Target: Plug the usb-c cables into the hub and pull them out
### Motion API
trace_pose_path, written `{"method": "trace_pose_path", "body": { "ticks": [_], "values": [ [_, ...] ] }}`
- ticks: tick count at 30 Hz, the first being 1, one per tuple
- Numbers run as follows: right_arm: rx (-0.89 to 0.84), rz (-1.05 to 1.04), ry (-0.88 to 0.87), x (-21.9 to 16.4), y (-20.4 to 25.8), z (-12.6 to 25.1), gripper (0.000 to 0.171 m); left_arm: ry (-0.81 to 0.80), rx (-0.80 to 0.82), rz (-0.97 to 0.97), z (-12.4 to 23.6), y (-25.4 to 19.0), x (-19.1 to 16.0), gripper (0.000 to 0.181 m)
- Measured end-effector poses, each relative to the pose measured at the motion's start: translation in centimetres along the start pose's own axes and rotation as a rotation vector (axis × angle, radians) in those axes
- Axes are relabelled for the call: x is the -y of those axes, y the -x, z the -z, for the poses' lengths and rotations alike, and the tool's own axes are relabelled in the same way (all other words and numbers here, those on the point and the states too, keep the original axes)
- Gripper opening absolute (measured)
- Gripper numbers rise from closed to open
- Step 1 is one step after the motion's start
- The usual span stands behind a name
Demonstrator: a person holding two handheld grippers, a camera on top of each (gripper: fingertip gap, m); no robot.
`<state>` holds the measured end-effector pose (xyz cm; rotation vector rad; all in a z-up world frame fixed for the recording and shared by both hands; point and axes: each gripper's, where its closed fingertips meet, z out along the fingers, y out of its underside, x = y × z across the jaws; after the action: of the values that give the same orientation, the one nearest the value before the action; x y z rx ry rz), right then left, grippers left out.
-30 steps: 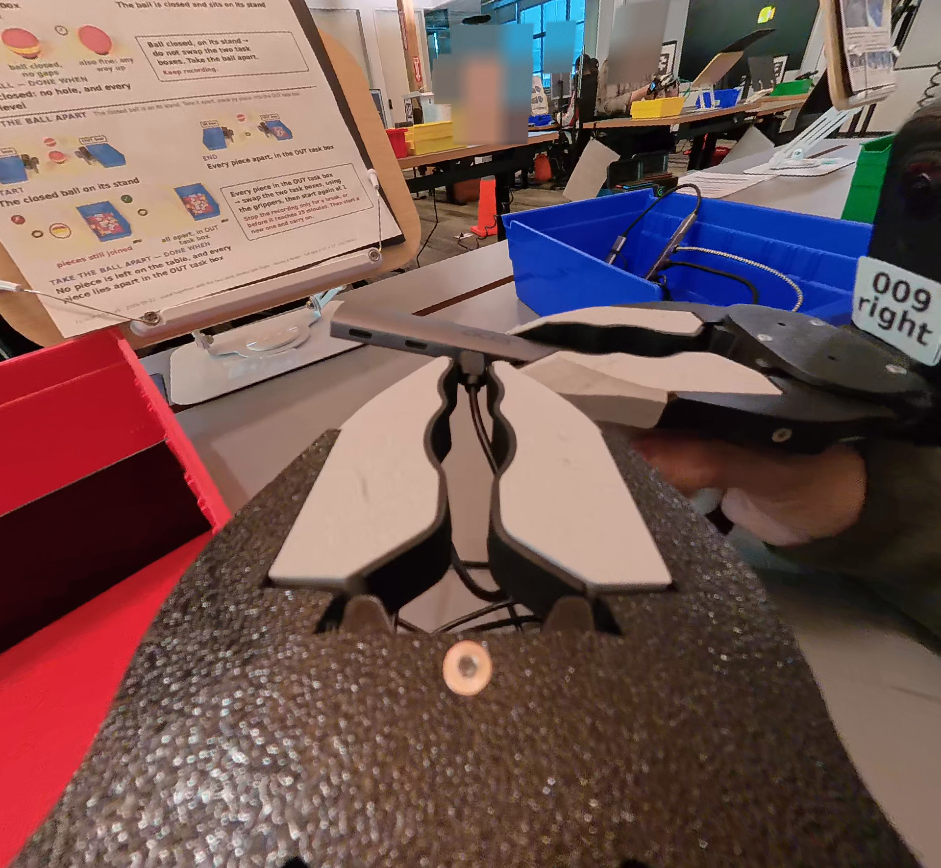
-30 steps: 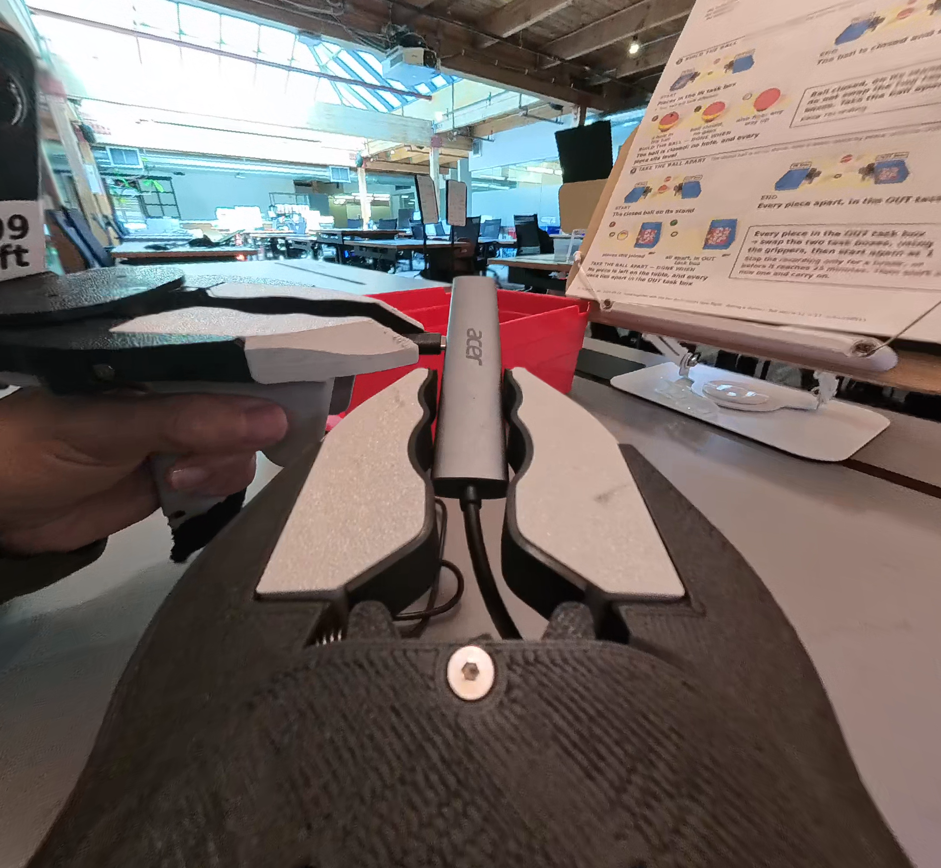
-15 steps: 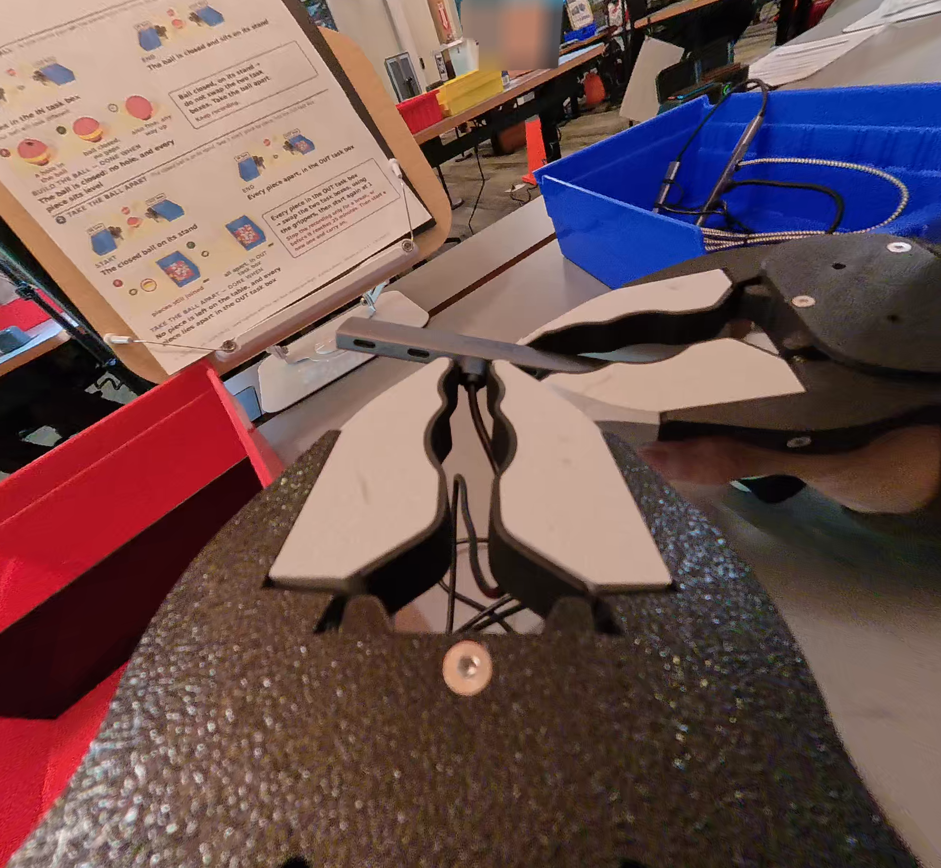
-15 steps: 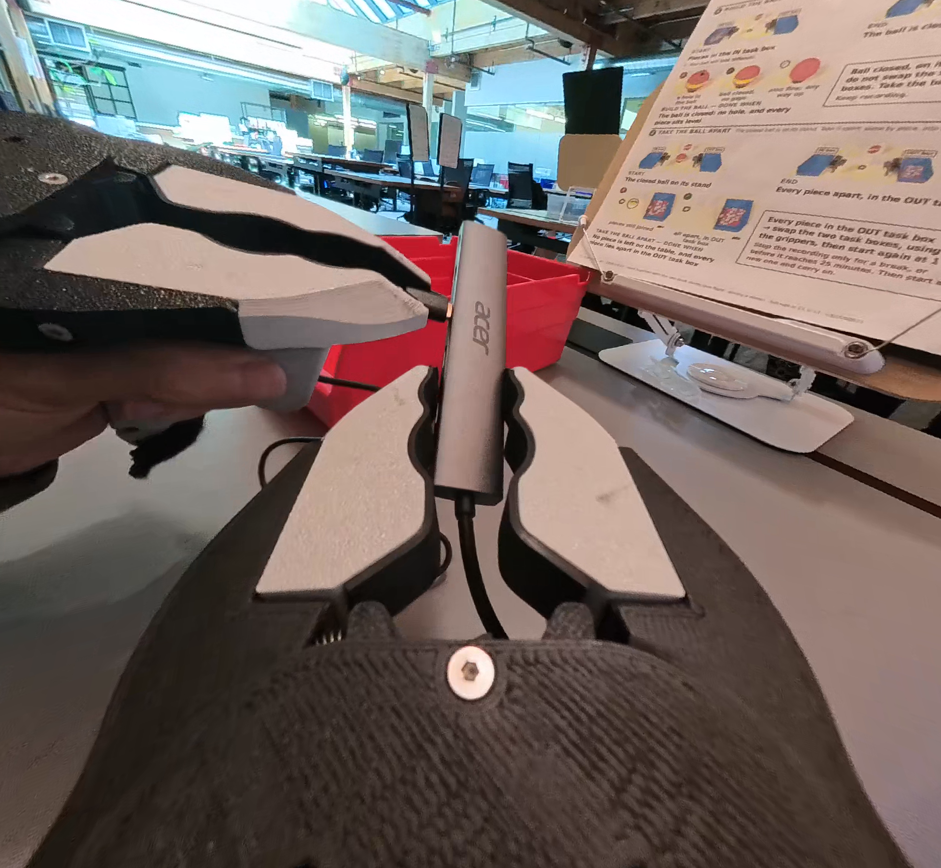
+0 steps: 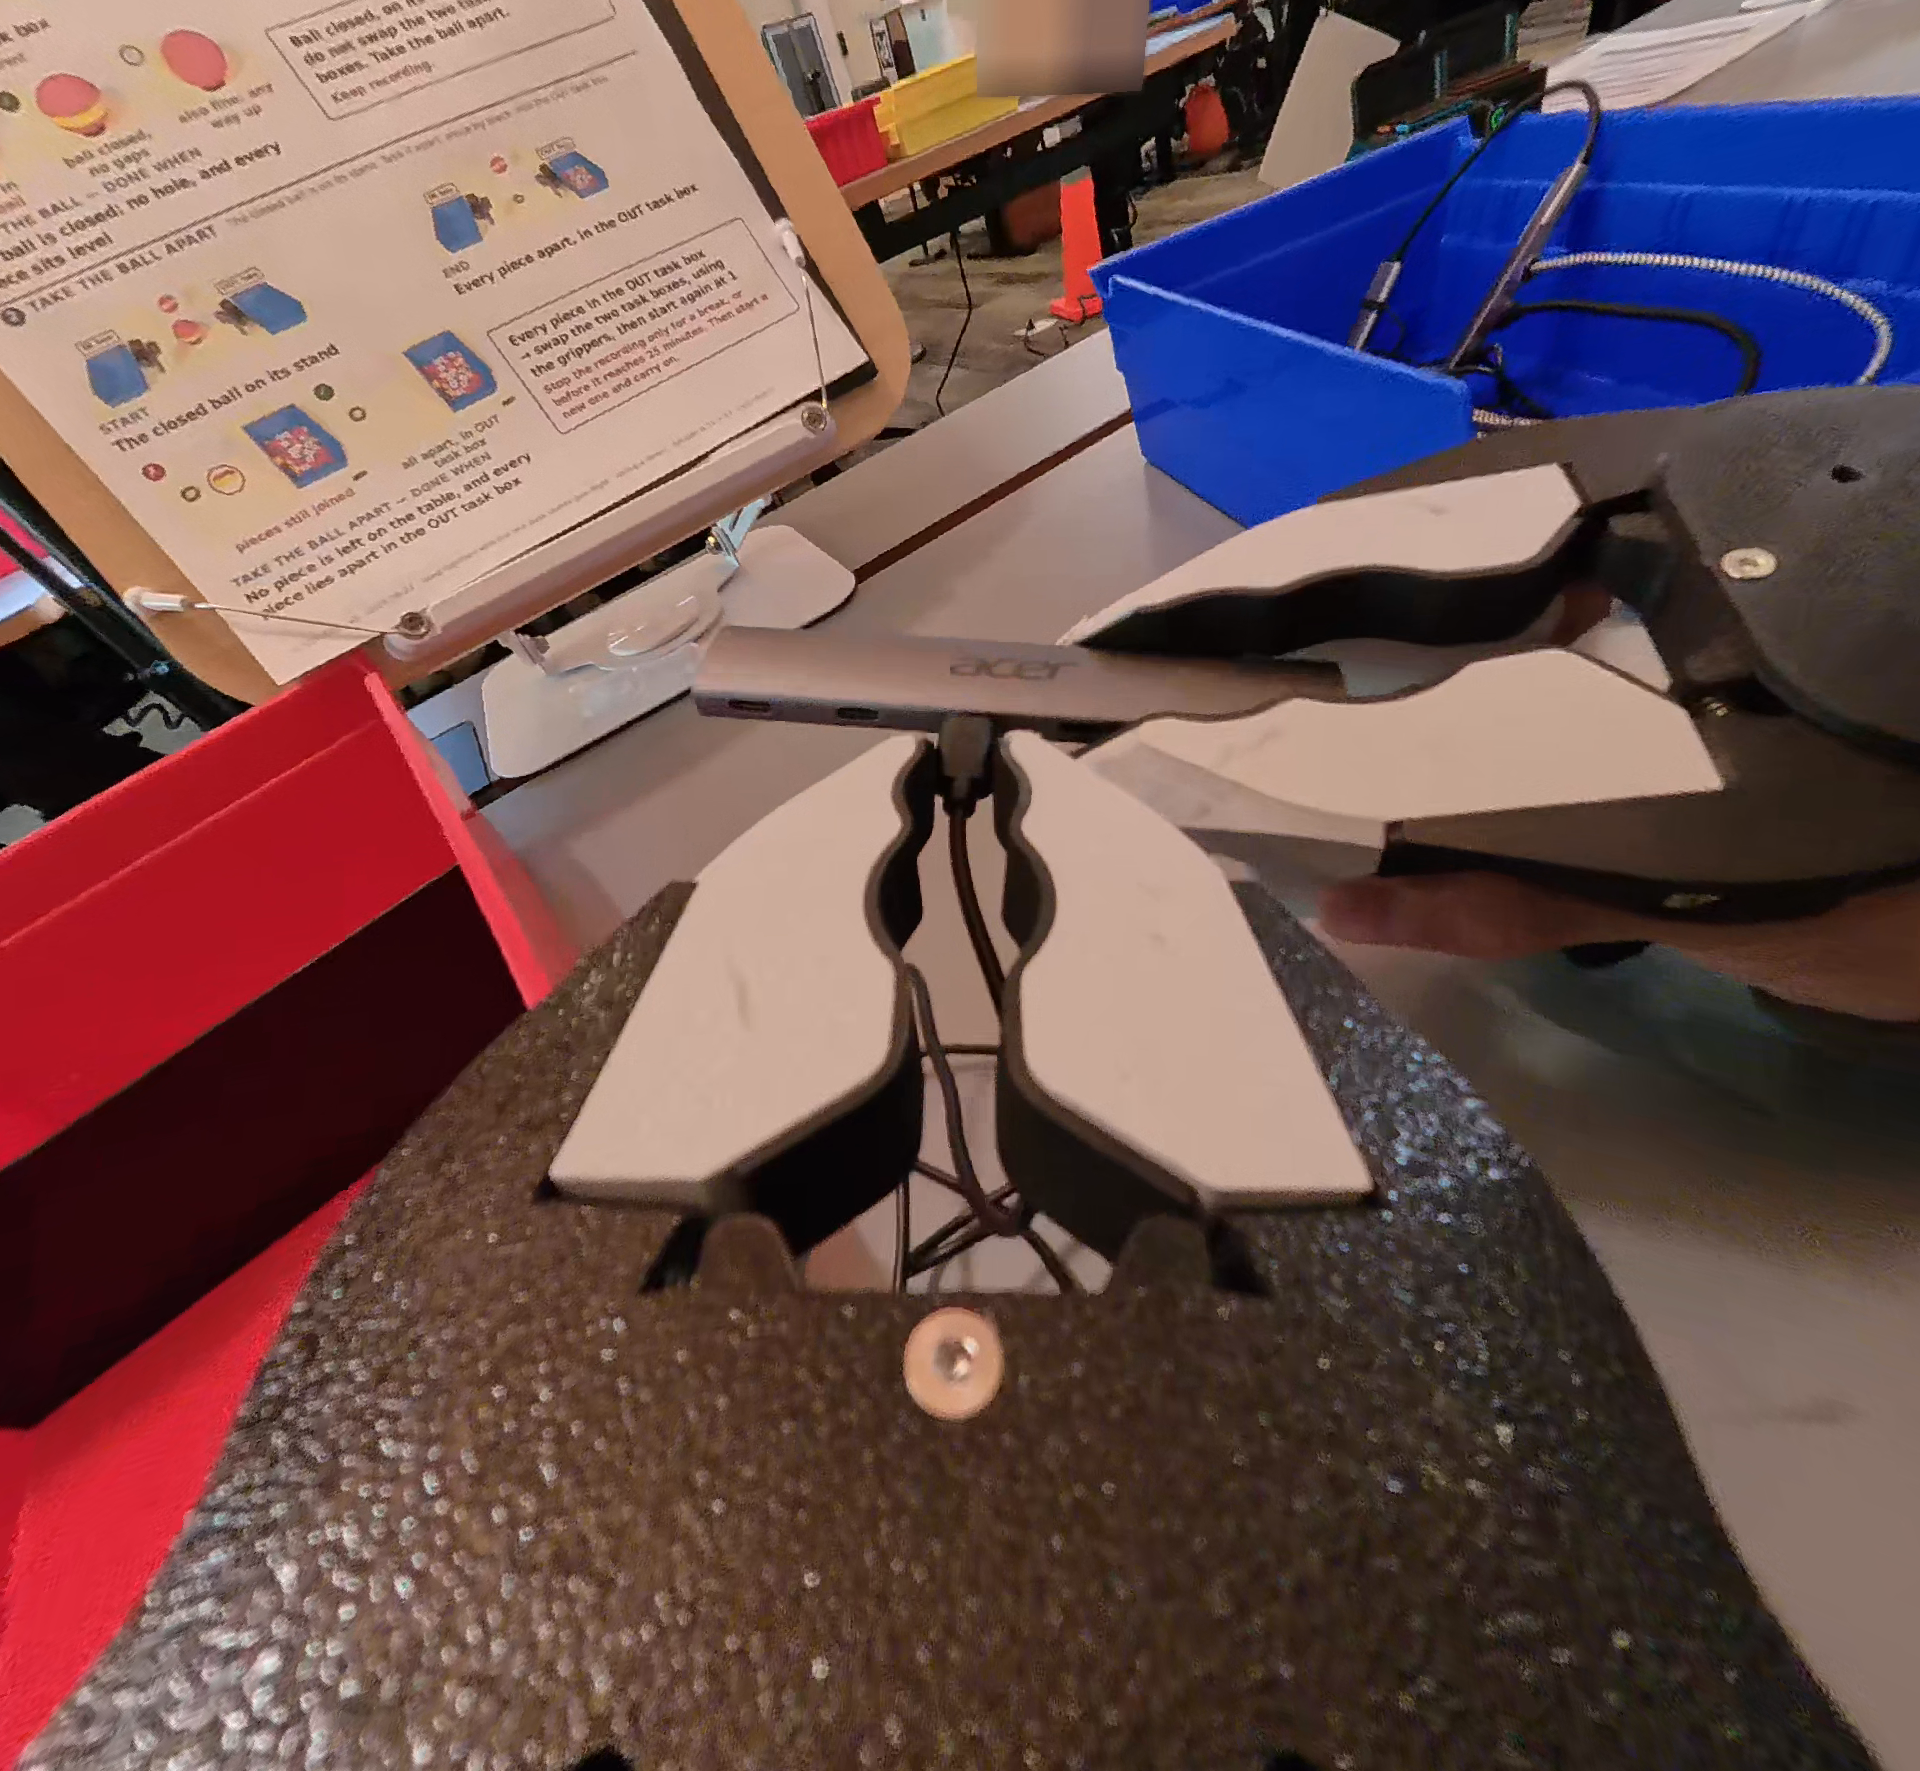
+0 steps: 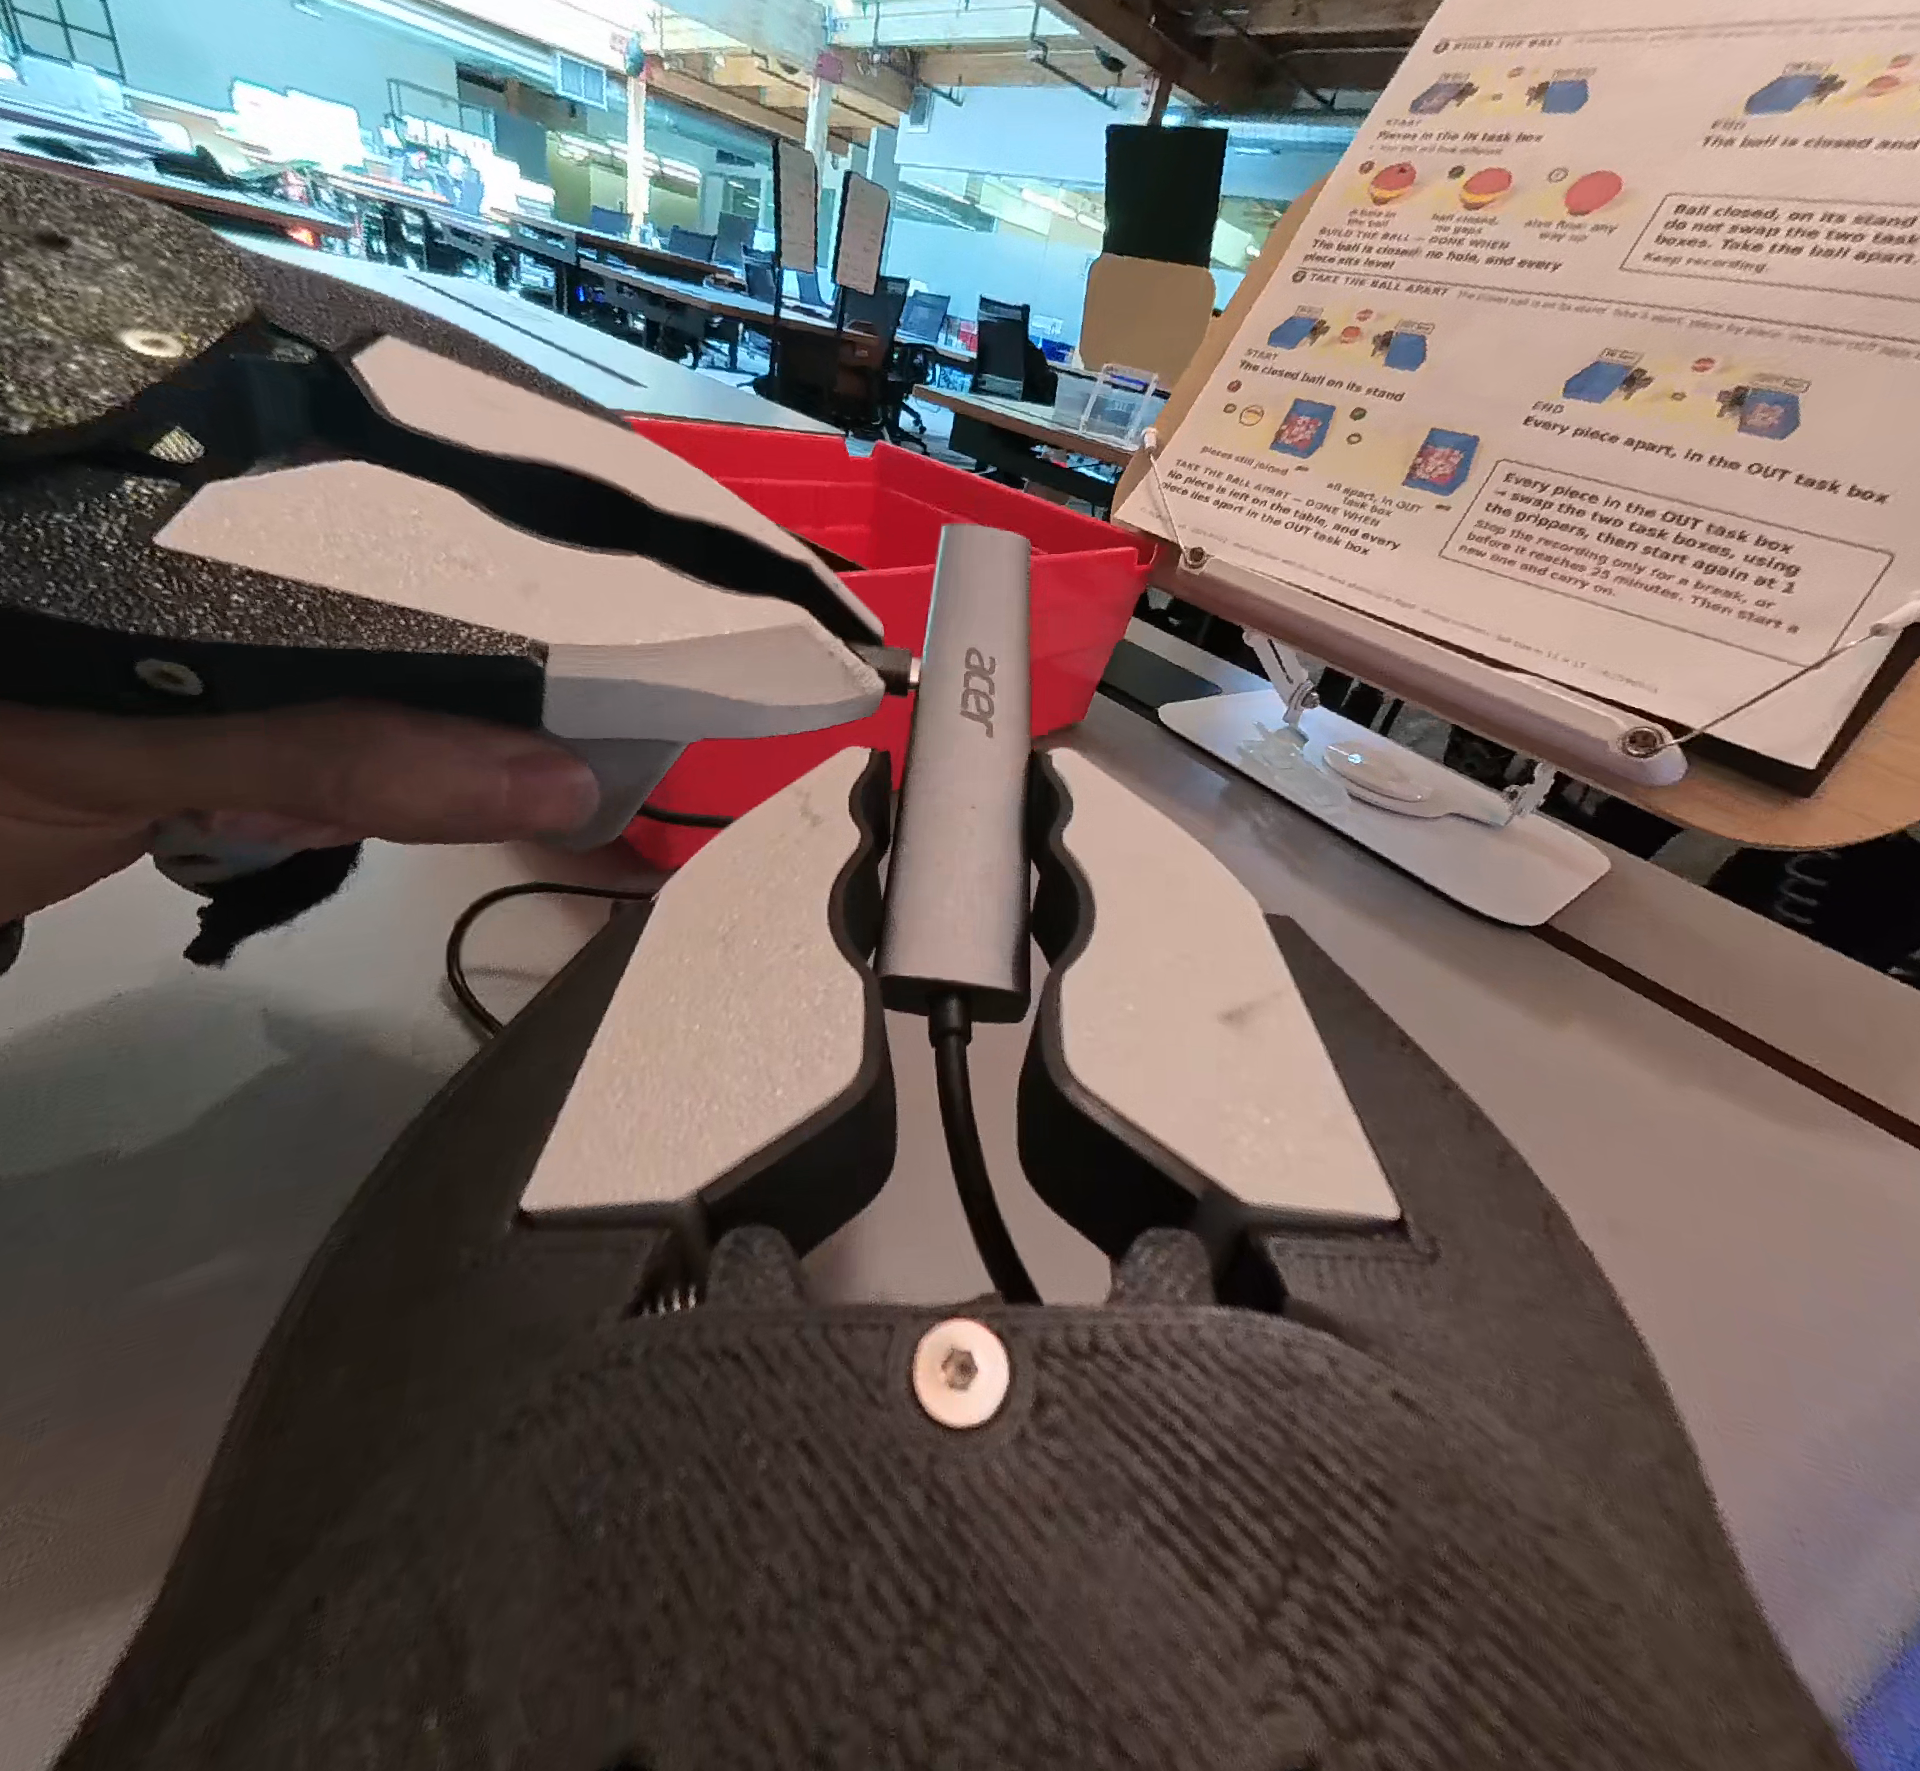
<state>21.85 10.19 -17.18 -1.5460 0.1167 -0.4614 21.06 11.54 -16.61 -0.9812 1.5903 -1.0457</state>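
Observation:
A grey USB hub [image 6: 961, 786] is held level above the table, clamped lengthwise in my right gripper [image 6: 958, 765], which is shut on it; its own black lead runs back between the fingers. My left gripper [image 5: 961, 755] is shut on a black USB-C cable plug [image 5: 964, 745] that meets the hub's [image 5: 883, 677] side. In the right wrist view the left gripper [image 6: 878, 667] comes in from the left, and the plug's metal tip [image 6: 902, 672] shows right at the hub's side. In the left wrist view the right gripper [image 5: 1086, 693] reaches in from the right.
A red bin [image 5: 208, 890] stands at the left, also seen beyond the hub in the right wrist view [image 6: 1081, 578]. A blue bin [image 5: 1278, 391] with cables and another hub is at the back right. An instruction sheet on a stand [image 5: 416, 215] rises behind the hub. My two grippers' fingertips are within a few centimetres of each other.
Both grippers and the hub have tilted and shifted together. A bit of the plug's metal tip now shows between my left fingertips and the hub's side.

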Motion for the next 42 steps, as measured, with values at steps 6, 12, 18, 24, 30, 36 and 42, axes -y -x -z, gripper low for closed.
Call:
{"method": "trace_pose_path", "body": {
  "ticks": [6,12,18,24,30,36,42],
  "values": [
    [-0.025,0.041,-0.031,0.7,-0.5,0.2,0.024,-0.065,-0.027,-0.011,0.0,-0.2,0.7,0.01],
    [-0.098,0.263,-0.138,3.8,-0.9,1.5,0.024,-0.114,-0.083,-0.067,1.2,-0.2,2.5,0.021],
    [-0.117,0.314,-0.125,3.8,-1.1,1.7,0.024,-0.074,-0.101,-0.117,1.4,-0.8,2.5,0.008],
    [-0.108,0.302,-0.112,3.6,-1.2,1.6,0.024,-0.042,-0.07,-0.173,1.3,-0.7,2.1,0.005],
    [-0.036,0.258,-0.092,3.0,-1.2,1.4,0.024,-0.02,-0.083,-0.202,1.1,-0.8,1.6,0.004],
    [-0.041,0.207,-0.067,2.5,-1.2,1.2,0.024,0.007,-0.076,-0.175,0.9,-0.7,1.2,0.004],
    [-0.023,0.149,-0.039,1.7,-1.3,0.9,0.024,-0.001,-0.11,-0.147,1.1,-0.6,1.2,0.004]
  ]
}}
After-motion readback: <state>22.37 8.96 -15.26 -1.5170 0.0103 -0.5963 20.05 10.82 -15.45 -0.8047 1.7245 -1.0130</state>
